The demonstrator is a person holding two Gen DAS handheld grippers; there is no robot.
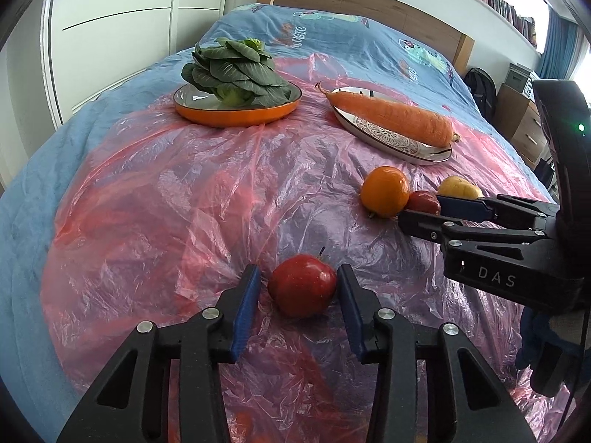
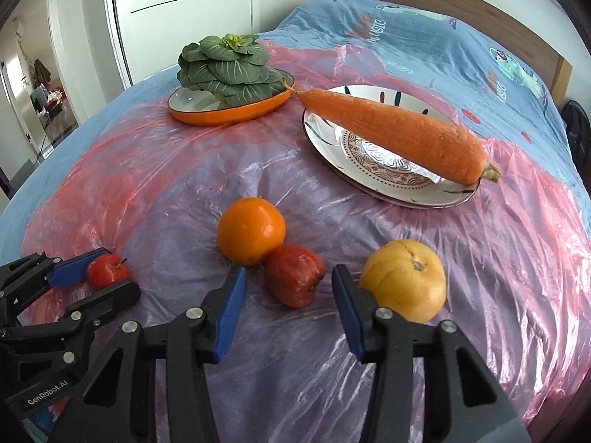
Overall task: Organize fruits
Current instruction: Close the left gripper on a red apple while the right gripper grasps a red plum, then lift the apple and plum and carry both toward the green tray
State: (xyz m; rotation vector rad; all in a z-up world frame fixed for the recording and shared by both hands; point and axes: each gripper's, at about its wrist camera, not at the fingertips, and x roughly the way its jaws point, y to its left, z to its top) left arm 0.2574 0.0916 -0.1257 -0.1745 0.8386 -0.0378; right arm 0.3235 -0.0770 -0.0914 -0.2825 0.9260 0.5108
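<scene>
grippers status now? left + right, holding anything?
Left gripper: open around the red apple, pads not pressing.
Right gripper: open around the darker red fruit, holding nothing.

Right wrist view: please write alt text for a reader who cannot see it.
Open right gripper jaws flank a red fruit touching an orange, on pink plastic sheet over a bed. A yellow fruit sits right; behind, a carrot and leafy greens lie on plates.

Red apple (image 1: 302,285); orange carrot (image 2: 391,134) on white patterned plate (image 2: 369,181); green cabbage (image 2: 229,68) on orange-rimmed plate (image 2: 225,112); pink sheet (image 2: 166,170).
</scene>
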